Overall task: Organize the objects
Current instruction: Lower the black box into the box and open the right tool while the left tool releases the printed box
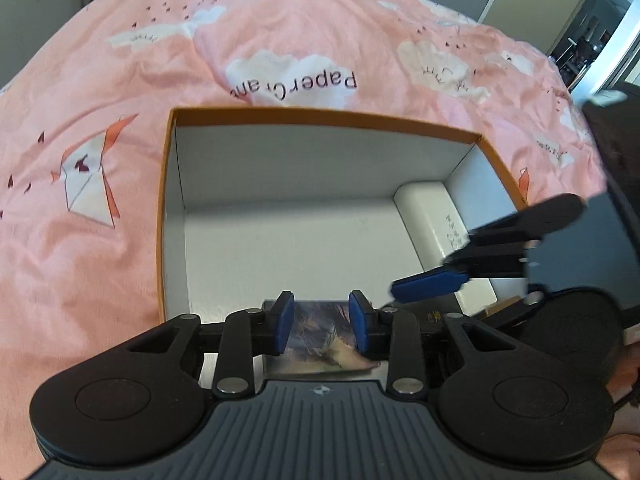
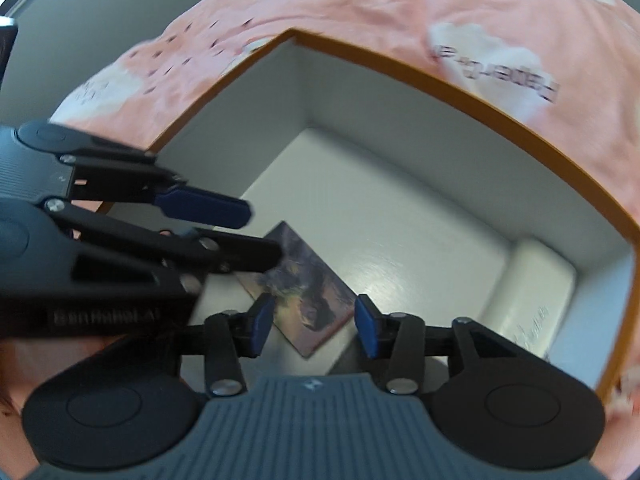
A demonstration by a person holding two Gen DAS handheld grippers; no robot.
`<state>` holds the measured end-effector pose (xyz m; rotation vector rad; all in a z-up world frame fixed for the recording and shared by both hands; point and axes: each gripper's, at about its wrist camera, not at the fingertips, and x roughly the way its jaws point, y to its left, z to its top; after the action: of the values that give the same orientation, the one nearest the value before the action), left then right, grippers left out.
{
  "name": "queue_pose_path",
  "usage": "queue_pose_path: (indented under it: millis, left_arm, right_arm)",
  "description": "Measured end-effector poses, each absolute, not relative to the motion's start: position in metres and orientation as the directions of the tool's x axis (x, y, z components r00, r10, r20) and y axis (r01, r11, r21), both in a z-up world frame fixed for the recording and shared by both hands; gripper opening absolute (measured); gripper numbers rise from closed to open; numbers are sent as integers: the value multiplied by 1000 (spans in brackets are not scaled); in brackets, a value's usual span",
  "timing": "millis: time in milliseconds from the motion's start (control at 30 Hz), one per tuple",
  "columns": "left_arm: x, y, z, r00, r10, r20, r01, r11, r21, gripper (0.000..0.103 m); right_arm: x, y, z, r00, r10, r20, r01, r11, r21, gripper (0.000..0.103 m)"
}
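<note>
Blue pads of the left gripper (image 1: 322,326) stand a little apart, straddling a picture card (image 1: 320,344) and seemingly not pressing it. That card lies flat on the floor of the orange-rimmed box (image 1: 168,184), just under the claw at the near wall. On the right, the right gripper (image 2: 314,326) is spread too and holds nothing. A white block (image 1: 440,232) rests along the box's right wall. Under the box is a pink blanket (image 1: 80,120).

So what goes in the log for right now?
left gripper: open | right gripper: open | picture card: flat in box | white case: in box
</note>
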<state>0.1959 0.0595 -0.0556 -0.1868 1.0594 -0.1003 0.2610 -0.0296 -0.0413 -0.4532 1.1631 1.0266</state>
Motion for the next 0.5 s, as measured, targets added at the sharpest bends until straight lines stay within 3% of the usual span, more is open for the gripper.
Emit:
queue_pose_path:
  millis: [67,300,400,500]
  left_arm:
    - [194,65,-51,513,-188,-838,7,977,-215,38]
    - [190,94,-32,603,-208,-770,0,965,-261,45]
    - [191,98,-33,607,-177,-775,-7,973,-229,45]
    - [190,101,-35,609,-167,-776,-9,976,-217,45]
  right_arm:
    - [261,-17,-46,24,405,-914,-883,438,170,57]
    - [256,14,-60,22,340,-940,-955,286,81,63]
    - [257,25,-66,-13,329,-944,-957,269,107,71]
    - [262,32,-73,-39,312,-949,-950,282,132,71]
